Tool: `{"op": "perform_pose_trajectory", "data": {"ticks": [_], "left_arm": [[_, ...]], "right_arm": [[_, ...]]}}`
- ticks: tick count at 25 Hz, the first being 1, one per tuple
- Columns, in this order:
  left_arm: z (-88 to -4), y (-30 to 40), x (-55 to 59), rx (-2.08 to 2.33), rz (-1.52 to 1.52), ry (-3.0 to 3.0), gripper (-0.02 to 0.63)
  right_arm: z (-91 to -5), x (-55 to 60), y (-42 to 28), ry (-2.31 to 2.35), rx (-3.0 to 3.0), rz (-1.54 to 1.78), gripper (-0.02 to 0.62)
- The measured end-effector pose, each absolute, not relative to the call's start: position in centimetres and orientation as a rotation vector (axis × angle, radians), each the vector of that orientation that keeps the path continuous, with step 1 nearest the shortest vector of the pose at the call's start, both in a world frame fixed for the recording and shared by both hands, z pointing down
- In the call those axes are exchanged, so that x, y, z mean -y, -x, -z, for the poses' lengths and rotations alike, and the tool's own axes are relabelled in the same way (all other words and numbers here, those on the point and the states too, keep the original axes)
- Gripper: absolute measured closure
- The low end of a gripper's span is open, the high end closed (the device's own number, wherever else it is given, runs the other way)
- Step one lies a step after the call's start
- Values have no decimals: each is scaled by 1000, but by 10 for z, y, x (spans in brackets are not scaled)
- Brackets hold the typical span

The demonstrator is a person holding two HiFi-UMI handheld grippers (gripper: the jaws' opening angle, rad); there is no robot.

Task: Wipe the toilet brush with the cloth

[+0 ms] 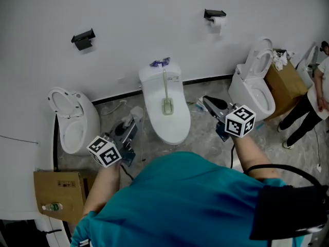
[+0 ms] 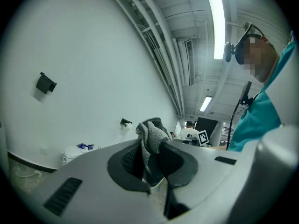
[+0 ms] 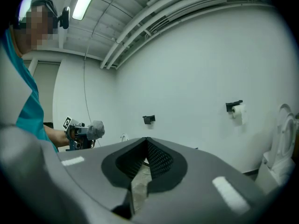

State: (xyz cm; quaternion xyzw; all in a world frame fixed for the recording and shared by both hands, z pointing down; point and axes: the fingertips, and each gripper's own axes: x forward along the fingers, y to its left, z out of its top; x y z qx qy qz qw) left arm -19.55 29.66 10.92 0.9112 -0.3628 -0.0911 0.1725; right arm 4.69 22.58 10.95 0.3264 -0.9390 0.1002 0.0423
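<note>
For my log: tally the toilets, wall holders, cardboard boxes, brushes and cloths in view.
White ceramic toilets: 3
Black wall-mounted holders: 2
Brown cardboard boxes: 2
Pale long-handled toilet brush: 1
Grey knitted cloth: 1
Total: 9

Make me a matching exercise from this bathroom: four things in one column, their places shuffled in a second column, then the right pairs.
Things
1. grey knitted cloth
2. pale long-handled toilet brush
3. white toilet paper roll
4. small plastic bottle

Places
A. on the brown cardboard box
B. on the black wall holder
C. in the jaws of the left gripper
D. lying on the closed lid of the white middle toilet

Pairs: 1-C, 2-D, 3-B, 4-A
</note>
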Motion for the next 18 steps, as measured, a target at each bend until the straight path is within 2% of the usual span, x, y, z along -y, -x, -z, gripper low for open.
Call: {"op": "perform_pose_trajectory", "data": {"ticks": [8, 18], "left_arm": [[-139, 218, -189, 952, 177, -2568, 568], [-193, 136, -52, 1114, -116, -2518, 568]], "right_arm": [[-135, -153, -12, -1040, 2783, -360, 598], [-183, -40, -62, -838, 2812, -411, 598]]}}
